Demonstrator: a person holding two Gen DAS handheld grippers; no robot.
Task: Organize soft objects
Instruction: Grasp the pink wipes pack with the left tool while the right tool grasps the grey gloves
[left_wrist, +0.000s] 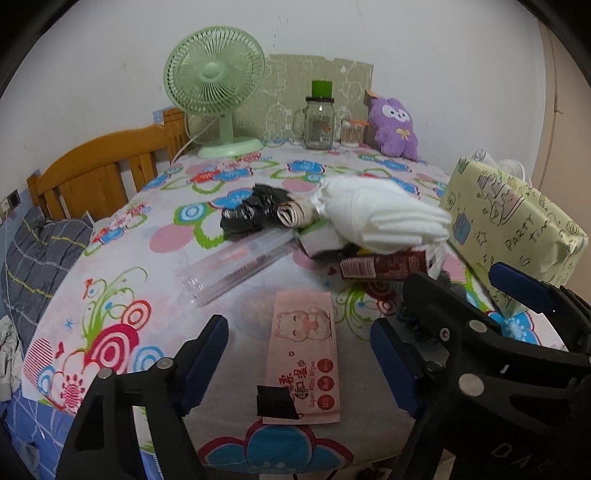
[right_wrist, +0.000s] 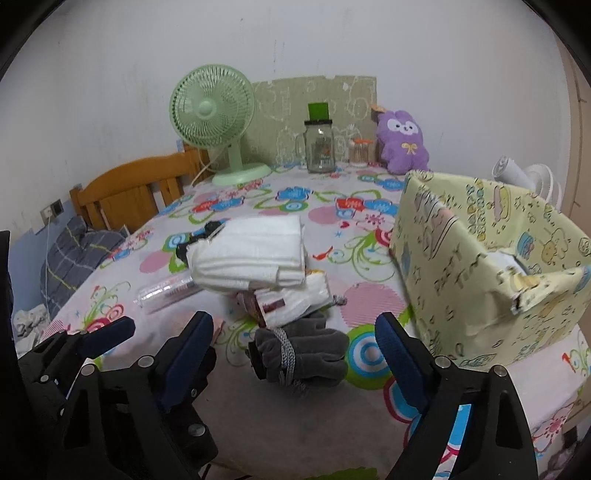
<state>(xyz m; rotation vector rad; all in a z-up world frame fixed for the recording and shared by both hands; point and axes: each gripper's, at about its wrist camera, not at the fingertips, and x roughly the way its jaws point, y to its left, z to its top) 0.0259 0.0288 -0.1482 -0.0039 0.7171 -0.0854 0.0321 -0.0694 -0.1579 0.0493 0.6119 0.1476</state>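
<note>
My left gripper (left_wrist: 299, 354) has its jaws apart over a flat, glossy pink wipes packet (left_wrist: 303, 360) lying between the pads, untouched. My right gripper (right_wrist: 295, 347) gapes too, framing a soft grey fleece bundle (right_wrist: 301, 356) tied with cord. Just behind sit folded white cloths (right_wrist: 247, 254); the paper-wrapped box (right_wrist: 480, 273) stands right.

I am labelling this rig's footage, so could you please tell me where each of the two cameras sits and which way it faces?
Left wrist view: sits on the left gripper, angled down at the pink wipes pack between its open fingers; the right gripper shows at right.
Right wrist view: sits on the right gripper, angled down at the grey gloves between its open fingers; the left gripper shows at left.
Shared: green fan, purple plush, white towels, yellow box.
</note>
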